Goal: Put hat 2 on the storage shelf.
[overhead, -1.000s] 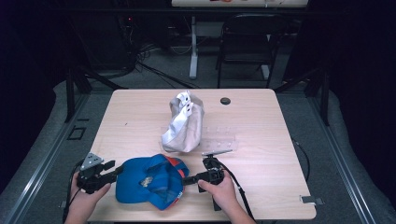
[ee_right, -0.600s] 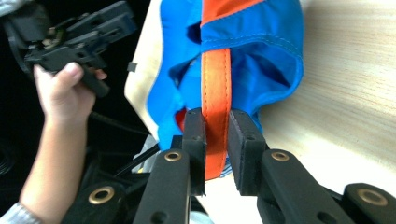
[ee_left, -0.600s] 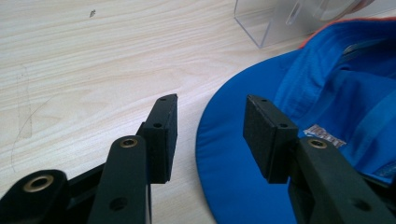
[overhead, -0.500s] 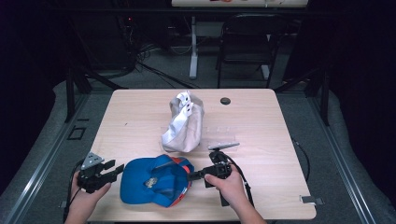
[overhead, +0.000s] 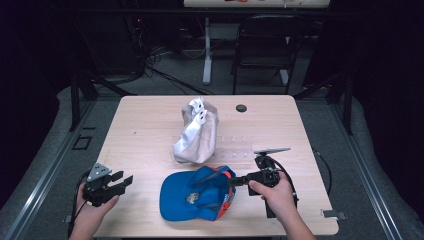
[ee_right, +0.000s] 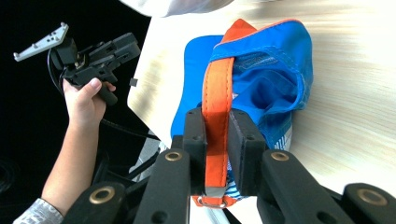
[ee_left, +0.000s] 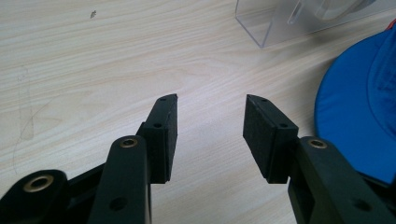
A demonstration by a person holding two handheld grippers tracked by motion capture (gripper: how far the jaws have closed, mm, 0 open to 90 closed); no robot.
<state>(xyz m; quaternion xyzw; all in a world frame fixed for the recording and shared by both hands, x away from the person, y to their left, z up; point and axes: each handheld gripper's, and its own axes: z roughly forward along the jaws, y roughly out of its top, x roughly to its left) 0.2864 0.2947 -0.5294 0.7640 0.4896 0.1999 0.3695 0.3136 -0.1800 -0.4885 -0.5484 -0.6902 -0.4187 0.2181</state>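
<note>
1. In the right gripper view, the orange strap (ee_right: 215, 116) ran down between the closed pads of the right hand-held gripper (ee_right: 217, 140), which hid its middle stretch.
2. Right of the left hand-held gripper (ee_left: 211, 135), the blue cap (ee_left: 359, 112) was cut off by the frame edge.
3. Beyond it, the clear plastic stand (ee_left: 280, 21) was cropped at the top.

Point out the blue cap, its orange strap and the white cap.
blue cap (overhead: 192, 200): high view, on its crown.
orange strap (ee_right: 216, 98): right gripper view, mid-strap above the jaws.
white cap (overhead: 197, 134): high view, on its side panel.
</note>
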